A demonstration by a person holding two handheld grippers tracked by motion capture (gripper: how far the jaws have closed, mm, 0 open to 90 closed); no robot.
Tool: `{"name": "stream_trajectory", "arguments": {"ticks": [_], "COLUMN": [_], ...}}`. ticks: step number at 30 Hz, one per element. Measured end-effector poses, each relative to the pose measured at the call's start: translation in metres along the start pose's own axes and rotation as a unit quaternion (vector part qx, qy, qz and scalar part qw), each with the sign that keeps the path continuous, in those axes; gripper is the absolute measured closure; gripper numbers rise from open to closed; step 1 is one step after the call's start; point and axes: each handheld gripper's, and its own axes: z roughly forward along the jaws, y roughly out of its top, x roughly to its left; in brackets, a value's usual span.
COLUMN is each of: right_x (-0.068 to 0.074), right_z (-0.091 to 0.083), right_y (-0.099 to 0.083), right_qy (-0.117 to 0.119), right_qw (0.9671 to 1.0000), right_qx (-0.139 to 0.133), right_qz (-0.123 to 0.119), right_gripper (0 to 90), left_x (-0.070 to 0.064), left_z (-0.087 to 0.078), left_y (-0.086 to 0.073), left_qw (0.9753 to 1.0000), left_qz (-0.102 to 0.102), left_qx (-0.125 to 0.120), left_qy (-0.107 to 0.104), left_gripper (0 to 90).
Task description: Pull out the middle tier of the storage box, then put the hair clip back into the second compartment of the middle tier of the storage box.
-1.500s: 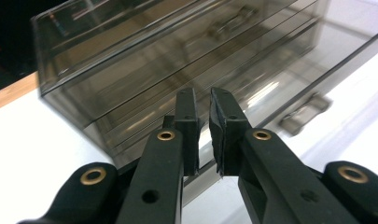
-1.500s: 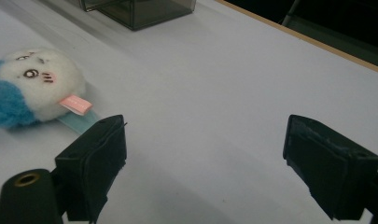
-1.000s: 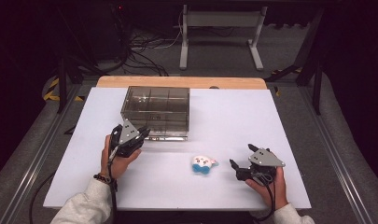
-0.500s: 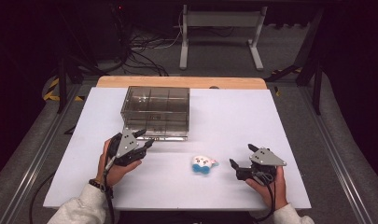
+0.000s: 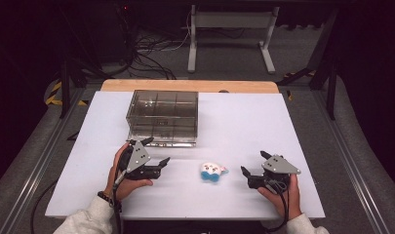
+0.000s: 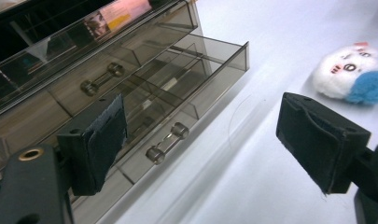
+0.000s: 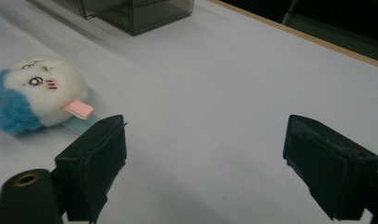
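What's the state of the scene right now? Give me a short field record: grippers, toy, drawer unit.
left gripper: open, holding nothing, between drawer unit and toy
right gripper: open, holding nothing, to the right of the toy
plush toy: white and blue, lying on the table, touched by neither gripper
drawer unit: smoky clear plastic, at the table's far left
lower drawer: pulled partly out
upper drawer: shut

No lettering, number or brand can be read anywhere; the pink tag (image 7: 78, 108) on the plush toy (image 7: 35, 91), just beyond the right gripper's jaws, carries no legible print; the coloured label (image 6: 115, 13) behind the drawer box (image 6: 130, 70) is blurred.
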Motion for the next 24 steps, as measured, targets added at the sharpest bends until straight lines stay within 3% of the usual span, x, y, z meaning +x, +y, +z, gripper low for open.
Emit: {"name": "stream_trajectory", "arguments": {"ticks": [11,14,17,19,24], "right_x": [0.000,0.000,0.000,0.000,0.000], "right_z": [-0.001,-0.002,-0.002,-0.002,-0.001], "right_y": [0.000,0.000,-0.001,0.000,-0.001], "right_qy": [-0.001,-0.002,-0.002,-0.003,-0.003], "right_qw": [1.0000,1.0000,1.0000,1.0000,1.0000], "right_qx": [-0.002,-0.001,-0.002,-0.001,-0.002], "right_qz": [0.000,-0.003,-0.001,-0.004,-0.003], "right_gripper": [13.7,13.7,13.7,13.6,13.6], "left_x": [-0.009,-0.013,-0.021,-0.024,-0.033], "left_z": [0.008,0.013,0.026,0.030,0.045], "left_y": [0.005,0.010,0.016,0.017,0.024], "left_qw": [0.9996,0.9989,0.9962,0.9954,0.9891], "left_qz": [-0.007,-0.016,-0.031,-0.033,-0.046], "left_qx": [0.008,0.007,0.017,0.022,0.042], "left_qy": [-0.026,-0.044,-0.080,-0.087,-0.134], "left_gripper": [16.2,16.1,15.2,15.2,15.5]}}
